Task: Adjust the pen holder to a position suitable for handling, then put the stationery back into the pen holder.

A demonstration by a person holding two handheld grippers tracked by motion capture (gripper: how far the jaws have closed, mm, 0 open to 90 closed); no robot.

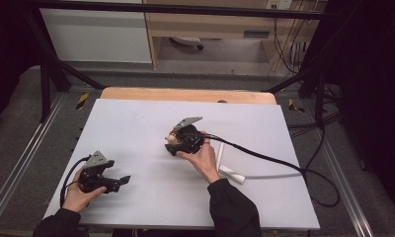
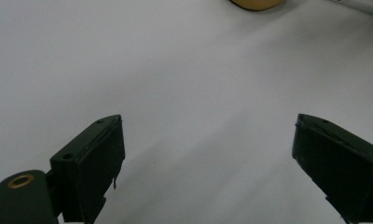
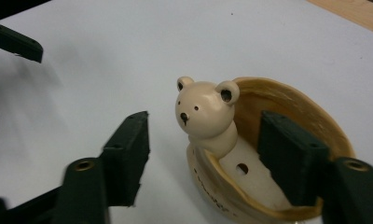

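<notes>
Resting on a pale grey table top [image 1: 151,123], smooth and matte, a small cream bear figure [image 3: 204,112] sits inside a shallow tan bowl [image 3: 287,105]. The bear has a rounded glossy head, two small round ears with dark hollows, black dot eyes and a black nose. Its body is a flat, pale piece with a round hole through it. The bowl is oval and looks like wood, with a smooth curved rim.

The right gripper [image 3: 201,154], made of black hard plastic with flat rectangular pads, stands released around the bear: one jaw is on the bare table just beside the bowl, the other is inside the bowl, close behind the bear's body. Neither pad presses on the bear. From the high view, this gripper [image 1: 178,140] and the person's right hand [image 1: 203,158] lie near the middle of the table, with a thick black cable trailing away from the bowl.

The left gripper [image 2: 208,154] is also released, its two black pads wide apart over bare table, well apart from the bowl, whose tan edge peeks in far ahead of it. In the high view it [image 1: 117,182] sits toward the near corner from the bowl, held in the left hand [image 1: 79,195].

White plastic strips [image 1: 231,173], flat and angular, lie near the bowl, just beyond the right hand.
</notes>
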